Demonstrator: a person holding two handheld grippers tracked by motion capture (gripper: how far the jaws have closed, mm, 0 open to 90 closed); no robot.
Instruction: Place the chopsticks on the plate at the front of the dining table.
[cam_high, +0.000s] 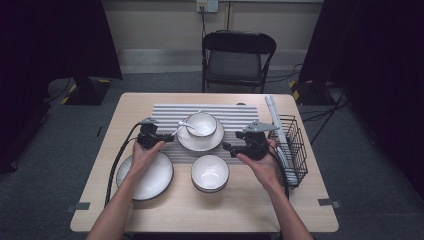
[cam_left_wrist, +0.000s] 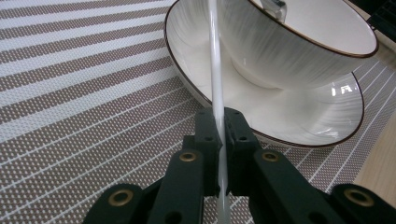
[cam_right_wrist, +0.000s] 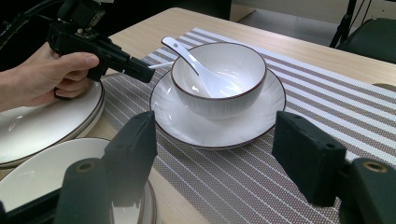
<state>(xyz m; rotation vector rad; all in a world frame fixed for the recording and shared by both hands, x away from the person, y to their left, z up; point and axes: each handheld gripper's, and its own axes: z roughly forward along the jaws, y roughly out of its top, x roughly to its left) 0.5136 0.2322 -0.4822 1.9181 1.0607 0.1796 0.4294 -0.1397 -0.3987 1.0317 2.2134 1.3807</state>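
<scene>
At the mat's (cam_right_wrist: 261, 172) near edge the right gripper (cam_right_wrist: 217, 140) hangs with jaws spread and empty. At its left edge the left gripper (cam_left_wrist: 218, 116) pinches a thin white stick (cam_left_wrist: 214, 56), possibly a chopstick. The stick's long axis runs from the jaws toward the bowl (cam_left_wrist: 299, 51) on the plate (cam_left_wrist: 280, 112), far end by the rim. It looks like the placing step; next it must settle there before the jaws let go.

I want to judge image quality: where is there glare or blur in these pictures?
High view: the room edges are dark, the table evenly lit. Left gripper view: glare on the plate, and the white handle looks soft. Right gripper view: the near jaws of the hand-held gripper are blurred.
</scene>
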